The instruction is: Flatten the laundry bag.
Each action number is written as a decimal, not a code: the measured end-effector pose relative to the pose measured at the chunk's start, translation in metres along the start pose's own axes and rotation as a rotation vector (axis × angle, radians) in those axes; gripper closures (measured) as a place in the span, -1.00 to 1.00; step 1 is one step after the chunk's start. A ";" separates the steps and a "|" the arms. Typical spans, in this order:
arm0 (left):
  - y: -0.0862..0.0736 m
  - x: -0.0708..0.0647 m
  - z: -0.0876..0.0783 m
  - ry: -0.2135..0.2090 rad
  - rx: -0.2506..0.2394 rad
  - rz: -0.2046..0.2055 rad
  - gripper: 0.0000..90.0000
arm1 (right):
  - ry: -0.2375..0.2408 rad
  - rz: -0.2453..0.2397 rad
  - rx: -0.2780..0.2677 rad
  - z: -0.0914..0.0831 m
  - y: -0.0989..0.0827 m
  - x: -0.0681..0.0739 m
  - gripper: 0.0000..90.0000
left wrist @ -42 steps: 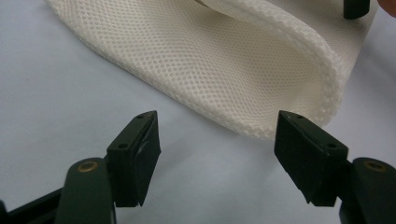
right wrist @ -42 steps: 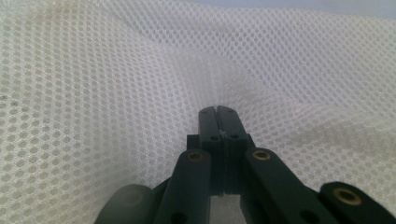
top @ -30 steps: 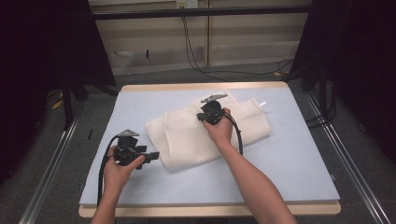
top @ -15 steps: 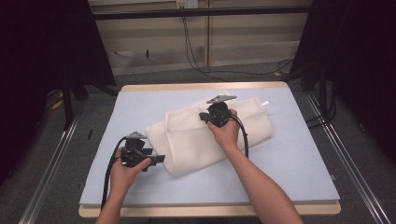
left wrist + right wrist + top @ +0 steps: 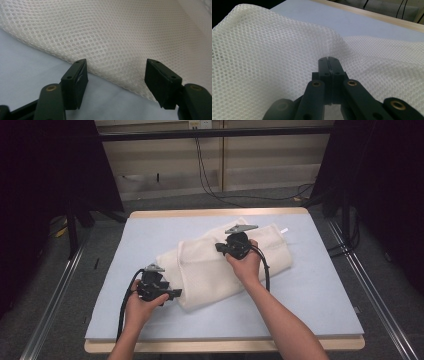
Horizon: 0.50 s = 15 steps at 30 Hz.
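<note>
Both grippers shifted since earlier, left jaws closing slightly.
White mesh bag (image 5: 220, 265), folded; left gripper (image 5: 116, 80) open at its edge, right gripper (image 5: 329, 65) closed, resting on it.

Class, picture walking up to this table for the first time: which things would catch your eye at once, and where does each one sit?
First, the white mesh cloth, lying folded and slantwise in the middle of the pale blue table. Next, the right tool on top of the cloth, jaws shut with a pinch of mesh apparently between them. Last, the left tool at the cloth's near left edge, jaws apart and not gripping it, having just been closing a little.
</note>
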<state>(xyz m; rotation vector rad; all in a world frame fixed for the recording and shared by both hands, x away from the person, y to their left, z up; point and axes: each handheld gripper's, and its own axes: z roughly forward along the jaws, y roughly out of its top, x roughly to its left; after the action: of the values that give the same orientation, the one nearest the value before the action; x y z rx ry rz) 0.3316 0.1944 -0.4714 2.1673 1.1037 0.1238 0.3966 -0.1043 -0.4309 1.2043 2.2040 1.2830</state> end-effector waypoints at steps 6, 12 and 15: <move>0.000 -0.003 -0.001 0.018 0.022 0.022 0.17 | 0.008 0.000 -0.004 -0.006 -0.004 0.001 1.00; 0.001 -0.005 0.000 -0.014 0.025 -0.022 0.63 | 0.016 -0.005 -0.012 -0.012 -0.006 0.002 1.00; 0.001 -0.005 0.001 -0.021 0.020 -0.033 0.81 | 0.021 -0.011 -0.014 -0.017 -0.008 0.003 1.00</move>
<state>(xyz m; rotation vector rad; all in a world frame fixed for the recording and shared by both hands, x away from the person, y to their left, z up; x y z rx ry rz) 0.3295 0.1903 -0.4702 2.1625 1.1329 0.0750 0.3810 -0.1133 -0.4278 1.1765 2.2095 1.3111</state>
